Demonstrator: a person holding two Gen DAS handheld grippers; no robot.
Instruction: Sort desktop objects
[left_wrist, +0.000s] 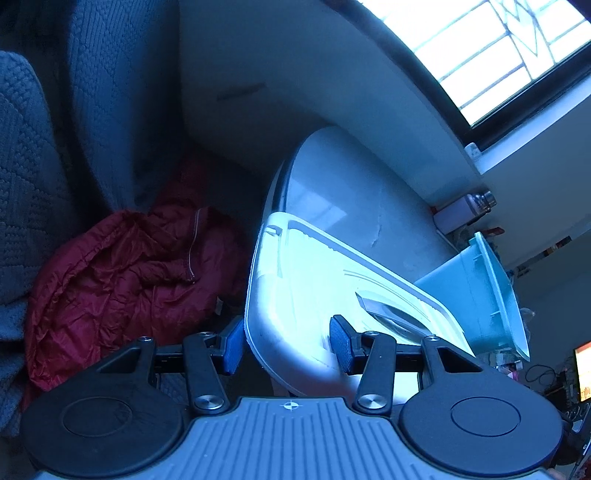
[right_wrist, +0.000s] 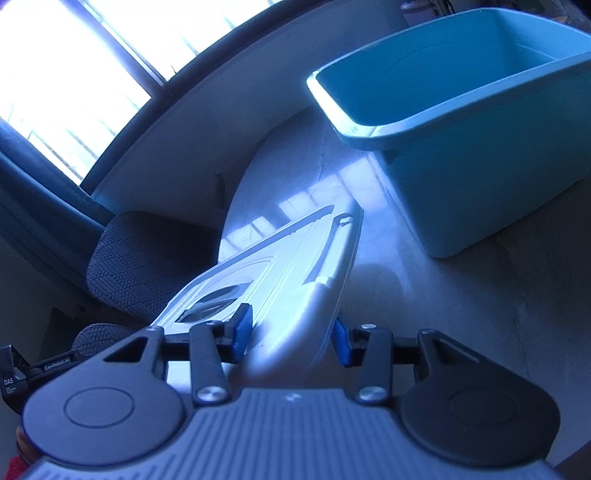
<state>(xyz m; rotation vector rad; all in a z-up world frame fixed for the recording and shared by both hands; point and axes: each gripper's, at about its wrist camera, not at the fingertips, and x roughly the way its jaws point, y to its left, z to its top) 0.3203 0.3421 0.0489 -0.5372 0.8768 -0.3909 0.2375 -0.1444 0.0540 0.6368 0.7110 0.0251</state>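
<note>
A: Nearest us, our left gripper (left_wrist: 286, 341) has its blue pads either side of the near edge of the flat white plastic lid (left_wrist: 314, 280); they look clamped on it, one pad under the rim at nine o'clock, the other on top at three.

B: Same with our right gripper (right_wrist: 291, 339), which pinches the lid (right_wrist: 295, 266) at its opposite end. So we carry it between us, tilted, above the pale round tabletop (right_wrist: 406, 295).

A: The lid's recessed handle (left_wrist: 391, 314) sits just past our right pad, at two o'clock.

B: Further out, at one o'clock from us, the teal plastic tub (right_wrist: 480, 184) stands open on the table, well apart from the lid.

A: We judge the risk is a twist: if our hands drift at different rates, the smooth rim could slide out of one grip.

B: And the dropped end could knock the tub. Beyond, at ten o'clock, lie a red quilted jacket (left_wrist: 122, 280) and a grey knitted cushion (right_wrist: 147, 266).
</note>
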